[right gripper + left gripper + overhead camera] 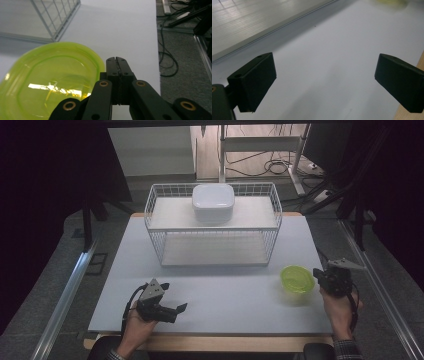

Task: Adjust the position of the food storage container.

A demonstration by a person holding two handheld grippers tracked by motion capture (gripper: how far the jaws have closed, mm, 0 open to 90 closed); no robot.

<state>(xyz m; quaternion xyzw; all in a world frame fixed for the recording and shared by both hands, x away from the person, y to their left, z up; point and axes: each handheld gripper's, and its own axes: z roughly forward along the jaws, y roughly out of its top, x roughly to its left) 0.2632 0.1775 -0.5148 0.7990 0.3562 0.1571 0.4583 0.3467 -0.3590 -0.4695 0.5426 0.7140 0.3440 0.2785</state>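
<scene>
A see-through yellow-green bowl (297, 279) stands on the white table (225, 305) at the right, in front of the wire rack. My right gripper (317, 273) sits just to the right of it, held in a hand. In the right gripper view its jaws (117, 65) are pressed together right beside the bowl's rim (50, 82), and I see nothing between them. My left gripper (173, 296) rests low over the table's front left, open, with nothing between its wide-apart jaws (324, 82).
A white wire rack (212, 227) with two shelves stands at the back middle of the table, and a white lidded container (213, 202) sits on its top shelf. Cables (170, 62) lie on the floor beyond the table's right edge.
</scene>
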